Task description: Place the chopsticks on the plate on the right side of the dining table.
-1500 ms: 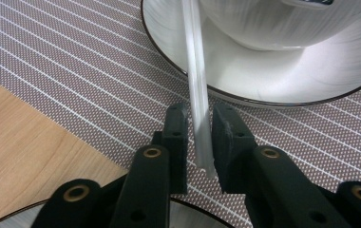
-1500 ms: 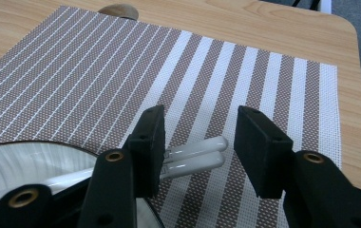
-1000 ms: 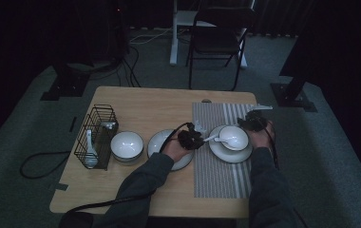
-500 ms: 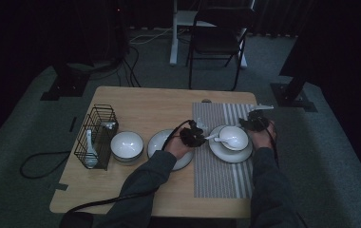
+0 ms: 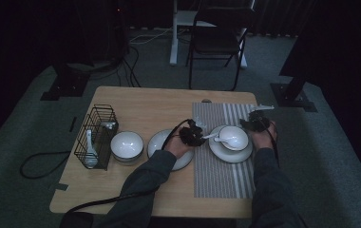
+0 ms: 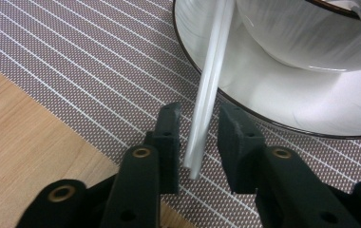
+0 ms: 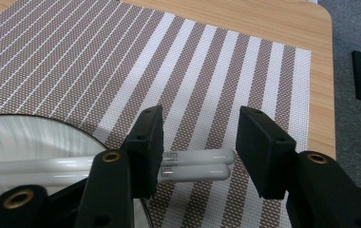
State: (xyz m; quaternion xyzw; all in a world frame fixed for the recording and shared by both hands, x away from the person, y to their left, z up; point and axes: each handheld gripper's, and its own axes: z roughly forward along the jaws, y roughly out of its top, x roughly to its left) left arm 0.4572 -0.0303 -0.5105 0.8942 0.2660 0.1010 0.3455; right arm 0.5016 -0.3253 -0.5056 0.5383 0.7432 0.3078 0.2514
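The wooden worktop (image 5: 145,104) carries two bowls, two plates, two spoons, one striped mat and one wire basket.

- **Bowls:** One white bowl (image 5: 235,135) sits on a plate (image 5: 228,154) on the mat (image 5: 221,180). The second bowl (image 5: 127,145) stands bare on the wood, just beside the basket (image 5: 95,123).
- **Plates:** The second plate (image 5: 157,142) lies between that bowl and the mat, partly under the person's left hand.
- **Spoons:** One white spoon (image 5: 219,139) rests in the bowl on the mat, its handle reaching out to the left. The other spoon (image 5: 89,149) stands in the basket.
- **Beyond the worktop:** One folding chair (image 5: 216,38) stands on the floor.

There are two tools.

- **Left tool:** The left tool (image 5: 202,135) has its jaws set narrowly either side of the spoon handle (image 6: 209,80). A thin gap shows on each side, so it is not clamped.
- **Right tool:** The right tool (image 5: 259,114) is at the mat's right edge with its jaws wide apart and gripping nothing. A white twin-tube piece (image 7: 197,164) shows low between them, and I cannot tell what it rests on.

Compared with half a second ago, both tools and every dish sit in nearly the same places, and the spoon handle points the same way.
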